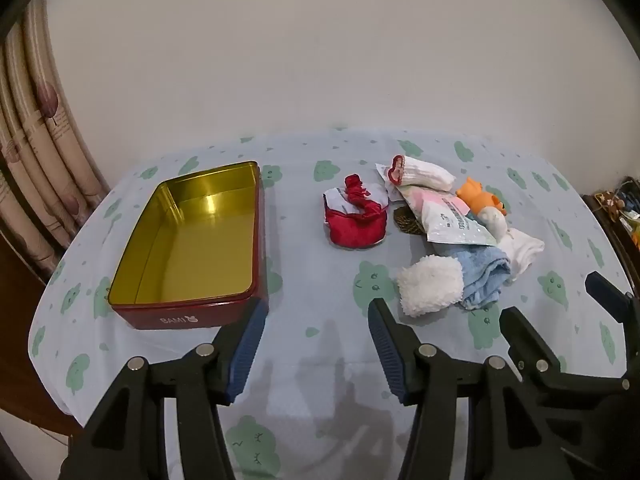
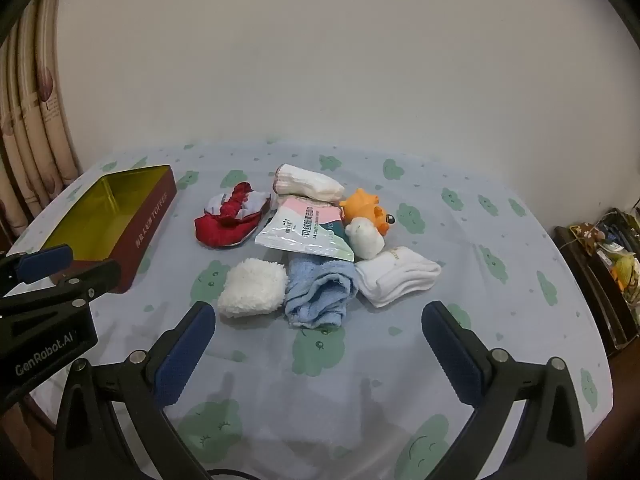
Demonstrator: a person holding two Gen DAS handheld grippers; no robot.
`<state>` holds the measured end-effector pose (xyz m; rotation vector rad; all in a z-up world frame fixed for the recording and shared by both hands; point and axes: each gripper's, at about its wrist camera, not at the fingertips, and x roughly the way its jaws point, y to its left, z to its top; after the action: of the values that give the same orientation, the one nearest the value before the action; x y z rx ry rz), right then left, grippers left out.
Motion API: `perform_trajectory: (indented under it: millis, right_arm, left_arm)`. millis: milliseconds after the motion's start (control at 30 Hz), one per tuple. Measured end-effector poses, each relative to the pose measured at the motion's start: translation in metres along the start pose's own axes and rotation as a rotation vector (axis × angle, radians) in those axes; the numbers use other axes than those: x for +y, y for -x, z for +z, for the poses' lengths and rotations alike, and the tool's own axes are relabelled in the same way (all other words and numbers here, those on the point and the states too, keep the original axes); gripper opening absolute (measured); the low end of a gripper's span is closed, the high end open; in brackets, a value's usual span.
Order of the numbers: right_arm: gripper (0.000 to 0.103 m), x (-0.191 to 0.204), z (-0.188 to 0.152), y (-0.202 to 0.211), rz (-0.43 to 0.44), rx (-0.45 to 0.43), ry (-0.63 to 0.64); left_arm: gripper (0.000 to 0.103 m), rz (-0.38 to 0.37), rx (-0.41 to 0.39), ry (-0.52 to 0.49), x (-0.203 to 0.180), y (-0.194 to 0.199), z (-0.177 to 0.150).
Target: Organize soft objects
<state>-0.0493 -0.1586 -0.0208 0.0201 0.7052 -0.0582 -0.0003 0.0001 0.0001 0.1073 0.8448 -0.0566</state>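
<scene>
Both grippers are hovering over the bed with their blue ribbed pads spread apart and nothing between them. The left gripper (image 1: 316, 320) is standing moderately open; the right gripper (image 2: 318, 328) is gaping at its widest.

Just beyond the left gripper's left fingertip, a rectangular red tin (image 1: 192, 312) is sitting with its lid off, its gold metal inside glinting smooth and bare. Ahead of its right fingertip, a crumpled red satin pouch (image 1: 356, 220) is lying slightly apart from the heap.

Directly ahead of the right gripper's fingers, the soft things are lying bunched together: a fluffy white fleece ball (image 2: 252, 288) nearest the left fingertip, a rumpled blue terry towel (image 2: 320, 296) touching it in the middle, and a folded white knit sock (image 2: 396, 276) towards the right fingertip. Further beyond, a glossy plastic packet (image 2: 304, 236) is resting over the towel's far edge, with a ribbed white cloth roll (image 2: 308, 184), an orange toy (image 2: 364, 208) and a small white squishy figure (image 2: 364, 236) behind.

A pale blue sheet (image 2: 480, 280) printed with green clouds is covering the surface. A plain cream wall (image 2: 320, 60) is rising behind, and patterned beige curtains (image 1: 36, 140) are hanging far left.
</scene>
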Motion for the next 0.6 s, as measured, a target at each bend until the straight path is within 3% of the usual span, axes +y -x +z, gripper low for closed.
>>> perform_trajectory:
  millis: [600]
  right_arm:
    - [0.102,-0.0002,-0.0005,0.0001,0.004,0.007,-0.001]
  left_arm:
    - [0.055,0.01,0.01,-0.001,0.0024,-0.0016,-0.0005]
